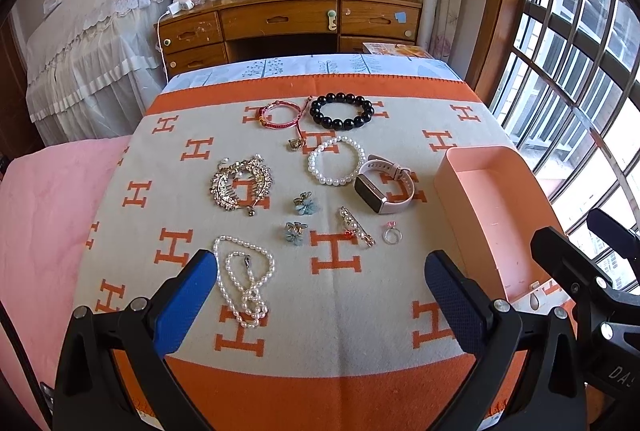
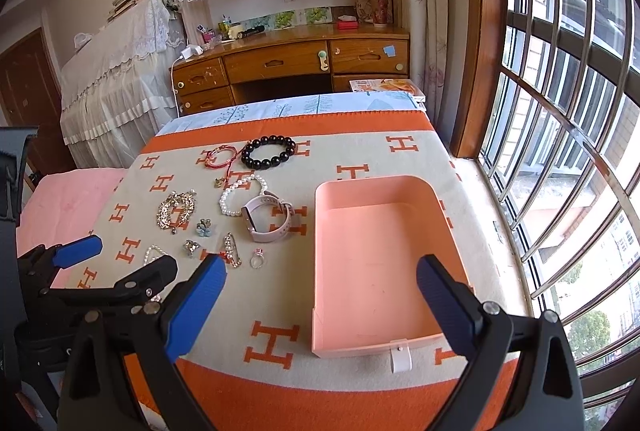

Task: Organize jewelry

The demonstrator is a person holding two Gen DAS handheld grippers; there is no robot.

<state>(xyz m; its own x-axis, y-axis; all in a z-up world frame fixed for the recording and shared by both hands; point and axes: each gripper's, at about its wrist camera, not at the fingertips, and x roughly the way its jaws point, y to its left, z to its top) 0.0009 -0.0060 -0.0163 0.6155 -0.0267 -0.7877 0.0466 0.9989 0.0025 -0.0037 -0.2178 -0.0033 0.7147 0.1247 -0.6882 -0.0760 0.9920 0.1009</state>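
Left wrist view. The left gripper (image 1: 320,291) hangs over the near edge of an orange and cream blanket (image 1: 400,135) with H marks, jaws spread wide, nothing held. All the jewelry shows here, laid flat on the blanket. Far row: a red cord bracelet (image 1: 280,114) beside a black bead bracelet (image 1: 342,111). Middle: a pearl bracelet (image 1: 337,160) touching a pink watch (image 1: 384,185), and a silver hair comb (image 1: 241,187) off to the left. Nearer: two blue flower earrings (image 1: 306,204) (image 1: 295,232), a beaded pin (image 1: 357,227), a small ring (image 1: 391,233). A pearl necklace (image 1: 244,281) lies just beside the left blue finger pad (image 1: 188,299). Only the left wall of the pink tray (image 1: 480,215) is seen, at the right; part of the right gripper's black frame cuts in beyond it.

Right wrist view. The right gripper (image 2: 320,303) is wide open too, holding nothing, with its fingers on either side of the tray's (image 2: 332,271) near end. From here the tray's whole inside is in sight: nothing in it, a white tab on its near wall. The left gripper (image 2: 120,263) comes in at the left and covers most of the necklace (image 2: 154,254). The watch (image 2: 268,217), ring (image 2: 258,258) and black bracelet (image 2: 269,150) lie left of the tray, apart from it. A window with bars fills the right side.
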